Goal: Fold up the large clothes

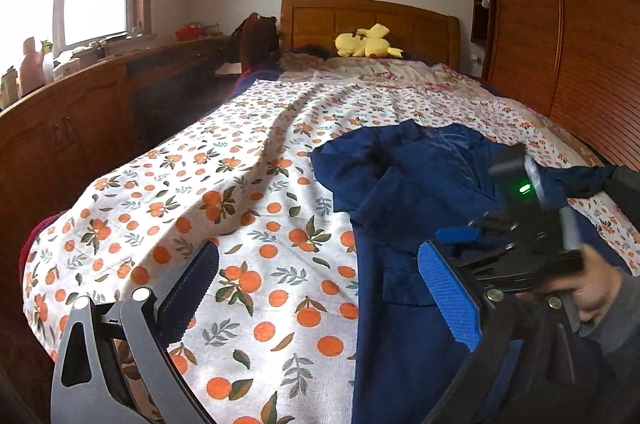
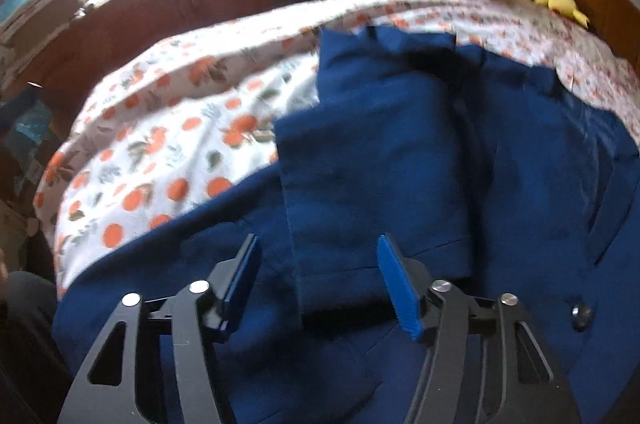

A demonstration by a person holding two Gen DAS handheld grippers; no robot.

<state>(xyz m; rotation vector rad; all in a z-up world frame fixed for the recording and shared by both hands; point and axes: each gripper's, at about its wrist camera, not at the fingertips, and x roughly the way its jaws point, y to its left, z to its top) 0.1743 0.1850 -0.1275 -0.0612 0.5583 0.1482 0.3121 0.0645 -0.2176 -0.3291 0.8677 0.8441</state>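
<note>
Right wrist view: navy coat (image 2: 400,144) rumpled, sleeve folded over.

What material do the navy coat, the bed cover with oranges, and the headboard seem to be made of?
Navy coat: probably a thick woven fabric, wool-like and matte; it keeps broad, soft folds, and a shinier lining shows at the collar.
Bed cover: likely thin printed cotton, matte, with many small wrinkles.
Headboard: wood or wood veneer, varnished; panels and a warm sheen show.
</note>
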